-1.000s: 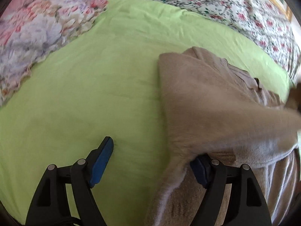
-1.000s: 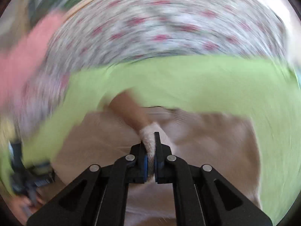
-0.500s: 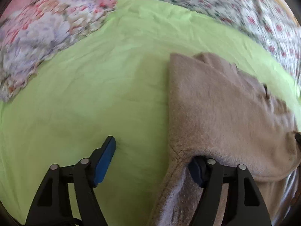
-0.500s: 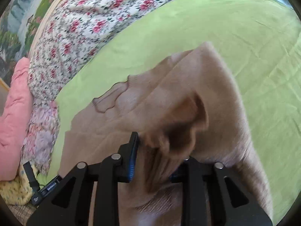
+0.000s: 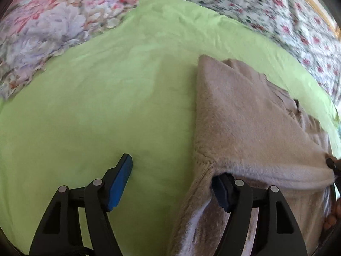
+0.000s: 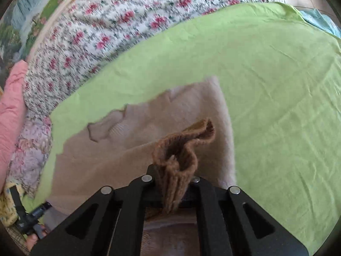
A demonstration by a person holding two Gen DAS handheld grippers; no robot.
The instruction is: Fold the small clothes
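The right gripper (image 6: 173,181) is clamped on the brown ribbed cuff (image 6: 181,151) of a beige sweater (image 5: 240,115) lying on the green sheet (image 5: 102,98), while the left gripper (image 5: 170,183) stands wide apart, one finger under the sweater's folded sleeve.

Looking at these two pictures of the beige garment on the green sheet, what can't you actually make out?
- Right wrist view: the right gripper pads, hidden by the brown knit cuff bunched between them.
- Left wrist view: the left gripper right-hand pad tip, tucked under the beige garment.
- Both views: the garment's near end, cut off by the frame.
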